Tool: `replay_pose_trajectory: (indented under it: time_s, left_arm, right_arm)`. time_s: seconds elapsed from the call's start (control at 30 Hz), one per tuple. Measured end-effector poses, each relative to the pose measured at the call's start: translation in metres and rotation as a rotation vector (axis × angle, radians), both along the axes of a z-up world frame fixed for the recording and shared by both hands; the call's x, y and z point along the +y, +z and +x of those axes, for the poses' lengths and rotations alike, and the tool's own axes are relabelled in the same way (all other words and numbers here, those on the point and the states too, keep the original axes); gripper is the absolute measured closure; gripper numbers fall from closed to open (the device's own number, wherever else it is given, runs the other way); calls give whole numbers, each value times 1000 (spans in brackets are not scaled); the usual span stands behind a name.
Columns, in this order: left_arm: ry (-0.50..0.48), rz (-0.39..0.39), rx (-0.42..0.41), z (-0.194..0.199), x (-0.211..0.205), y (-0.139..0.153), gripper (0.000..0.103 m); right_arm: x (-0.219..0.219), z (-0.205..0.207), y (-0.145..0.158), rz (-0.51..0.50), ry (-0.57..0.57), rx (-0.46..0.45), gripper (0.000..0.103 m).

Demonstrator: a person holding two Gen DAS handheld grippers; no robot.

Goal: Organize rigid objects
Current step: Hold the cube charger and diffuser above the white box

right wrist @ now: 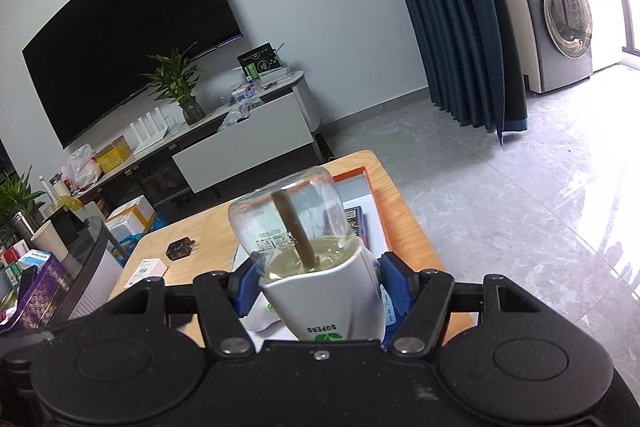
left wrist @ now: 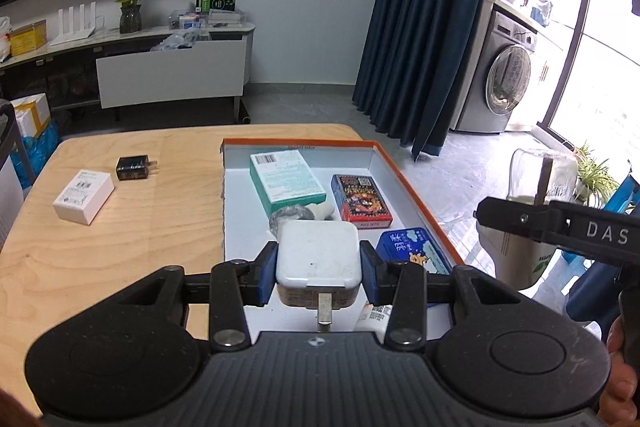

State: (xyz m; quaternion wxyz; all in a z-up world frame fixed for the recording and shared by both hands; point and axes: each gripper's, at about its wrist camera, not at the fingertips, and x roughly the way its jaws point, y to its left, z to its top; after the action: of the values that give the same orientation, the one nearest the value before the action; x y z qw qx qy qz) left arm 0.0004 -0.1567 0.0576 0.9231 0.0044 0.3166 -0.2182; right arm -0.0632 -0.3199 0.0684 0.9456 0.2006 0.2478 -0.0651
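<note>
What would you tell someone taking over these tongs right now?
Left tongs: shut on a white charger, held over the tray.
Right tongs: shut on a bottle with clear top and white sleeve.
In the tray: green box, red card box, blue tin.
Left on the table: white box, black plug.

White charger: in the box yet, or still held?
Held, not set down. The white charger sits clamped between the left hand-held gripper's blue pads, above the orange-rimmed box, prongs toward the camera.
</note>
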Motion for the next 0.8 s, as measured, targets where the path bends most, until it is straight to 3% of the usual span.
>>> replay_pose_trajectory:
  time_s: [0.8]
  left_arm:
    - [24,8,14,-5,-3,-1,60]
  right_arm:
    - [10,3,3,-5,45,27,27]
